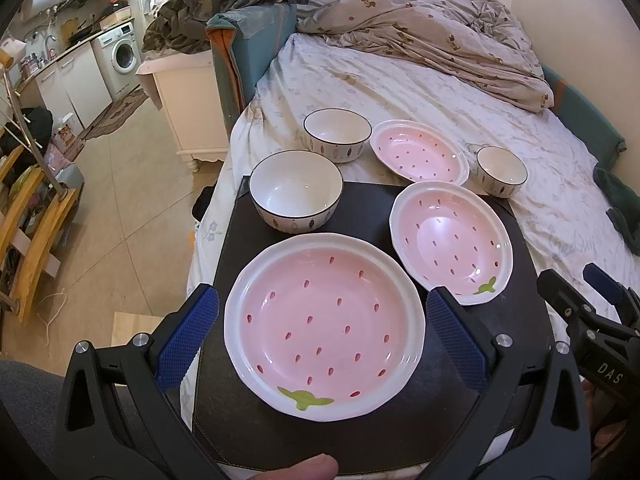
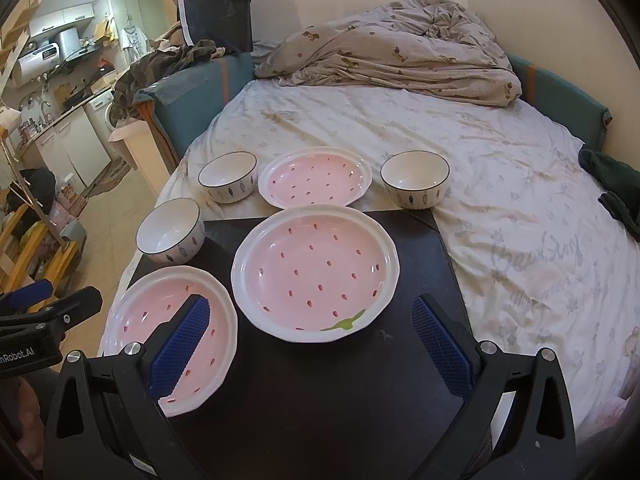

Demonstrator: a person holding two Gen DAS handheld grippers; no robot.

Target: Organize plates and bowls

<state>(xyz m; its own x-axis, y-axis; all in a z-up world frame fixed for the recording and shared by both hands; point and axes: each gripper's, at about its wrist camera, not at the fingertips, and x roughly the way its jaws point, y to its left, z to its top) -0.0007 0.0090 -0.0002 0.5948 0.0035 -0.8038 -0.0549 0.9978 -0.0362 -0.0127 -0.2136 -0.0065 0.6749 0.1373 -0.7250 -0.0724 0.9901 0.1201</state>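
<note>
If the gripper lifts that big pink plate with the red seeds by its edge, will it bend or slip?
The glossy pink strawberry plate with the white rim looks like glazed ceramic, so it should stay stiff, not bend. Its shine suggests it may be slippery and would probably break if dropped. It is wide and shallow, so held by one edge it will likely tip downward.

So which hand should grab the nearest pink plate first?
Probably left. The left tongs are open with the nearest pink plate between their fingers. The right tongs frame the second plate.
</note>
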